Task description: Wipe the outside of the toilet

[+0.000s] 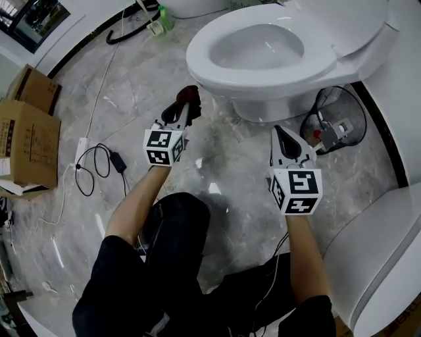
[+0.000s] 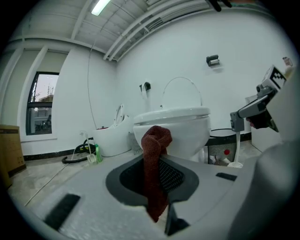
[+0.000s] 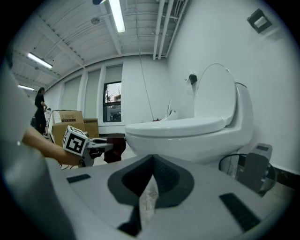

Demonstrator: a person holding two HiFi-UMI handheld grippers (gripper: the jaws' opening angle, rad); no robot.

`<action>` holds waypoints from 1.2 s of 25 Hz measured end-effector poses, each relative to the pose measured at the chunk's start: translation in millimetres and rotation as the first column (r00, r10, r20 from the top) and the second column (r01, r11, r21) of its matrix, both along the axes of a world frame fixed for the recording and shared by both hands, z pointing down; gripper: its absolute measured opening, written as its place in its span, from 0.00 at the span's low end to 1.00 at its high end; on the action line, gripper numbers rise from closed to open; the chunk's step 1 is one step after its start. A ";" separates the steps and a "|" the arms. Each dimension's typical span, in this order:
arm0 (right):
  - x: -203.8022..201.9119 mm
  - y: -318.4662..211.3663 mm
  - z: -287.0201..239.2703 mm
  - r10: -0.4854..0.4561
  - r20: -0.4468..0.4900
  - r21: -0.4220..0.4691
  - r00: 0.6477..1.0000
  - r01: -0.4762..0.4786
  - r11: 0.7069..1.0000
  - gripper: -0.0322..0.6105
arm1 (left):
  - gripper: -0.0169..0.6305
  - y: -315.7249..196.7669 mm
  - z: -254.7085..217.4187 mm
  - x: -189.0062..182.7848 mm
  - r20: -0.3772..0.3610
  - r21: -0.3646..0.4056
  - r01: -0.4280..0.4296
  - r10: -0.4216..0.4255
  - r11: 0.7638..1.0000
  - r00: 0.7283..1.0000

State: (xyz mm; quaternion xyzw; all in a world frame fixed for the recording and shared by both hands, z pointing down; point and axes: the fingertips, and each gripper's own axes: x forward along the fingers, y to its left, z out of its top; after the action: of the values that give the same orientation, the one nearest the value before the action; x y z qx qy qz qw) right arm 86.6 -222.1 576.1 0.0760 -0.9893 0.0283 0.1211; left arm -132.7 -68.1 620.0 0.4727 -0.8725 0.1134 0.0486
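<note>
A white toilet (image 1: 263, 59) stands ahead with its seat down and lid up; its bowl also shows in the left gripper view (image 2: 178, 126) and the right gripper view (image 3: 187, 136). My left gripper (image 1: 186, 108) is shut on a dark red cloth (image 1: 187, 95), held just left of the bowl's base and a little off it. The cloth (image 2: 154, 145) hangs bunched from the jaws. My right gripper (image 1: 281, 131) is lower, in front of the bowl's base, with its jaws together (image 3: 151, 164); only a pale sliver shows in the seam.
A black wire waste basket (image 1: 332, 122) sits right of the toilet base. Cardboard boxes (image 1: 26, 145) and a cable with a power strip (image 1: 99, 164) lie at the left. A green bottle (image 1: 164, 18) stands at the back. Another white fixture (image 1: 381, 257) is at the near right.
</note>
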 end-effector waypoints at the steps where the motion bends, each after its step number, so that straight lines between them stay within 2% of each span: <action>1: -4.6 1.9 0.5 0.008 -0.002 -0.011 1.000 -0.008 1.000 0.06 | 0.12 0.9 -4.6 -2.7 0.007 0.005 -0.017 0.017 1.000 1.000; 5: -20.9 3.1 -4.0 0.071 -0.009 -0.026 0.997 -0.071 0.997 0.06 | 0.12 -0.5 -26.8 -11.7 0.039 0.001 -0.097 0.097 0.995 0.994; 8: -28.3 4.7 -24.2 0.108 0.007 -0.003 0.994 -0.108 0.994 0.06 | 0.12 -2.7 -41.0 -18.4 0.026 -0.025 -0.154 0.155 0.988 0.988; 10: -20.6 10.9 -38.9 0.139 0.004 0.020 0.990 -0.139 0.990 0.06 | 0.12 2.8 -54.4 -18.3 0.004 -0.046 -0.189 0.190 0.981 0.982; 14: 0.4 20.4 -75.2 0.219 -0.057 -0.019 0.974 -0.221 0.975 0.06 | 0.12 7.8 -104.0 -14.3 -0.014 -0.086 -0.272 0.272 0.958 0.962; 17: 2.2 31.8 -133.0 0.235 -0.098 -0.018 0.967 -0.237 0.971 0.06 | 0.12 5.4 -159.2 -12.3 -0.035 -0.090 -0.318 0.317 0.944 0.948; 21: -6.5 50.7 -230.1 0.275 -0.106 -0.023 0.956 -0.278 0.960 0.06 | 0.12 8.0 -248.0 -10.5 -0.040 -0.090 -0.388 0.386 0.917 0.922; 26: -16.6 71.7 -319.8 0.338 -0.117 -0.053 0.934 -0.346 0.937 0.06 | 0.12 7.0 -345.3 -7.4 -0.078 -0.078 -0.457 0.451 0.886 0.889; 30: -27.1 95.7 -395.1 0.390 -0.136 -0.071 0.911 -0.401 0.913 0.06 | 0.12 14.4 -423.6 -5.9 -0.080 -0.077 -0.529 0.523 0.845 0.848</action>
State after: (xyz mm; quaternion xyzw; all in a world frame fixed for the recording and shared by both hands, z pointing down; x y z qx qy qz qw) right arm 59.5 -126.4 181.0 0.2705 -0.9418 0.0958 0.1753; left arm -138.6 -53.7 196.4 0.6937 -0.7015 0.1509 0.0627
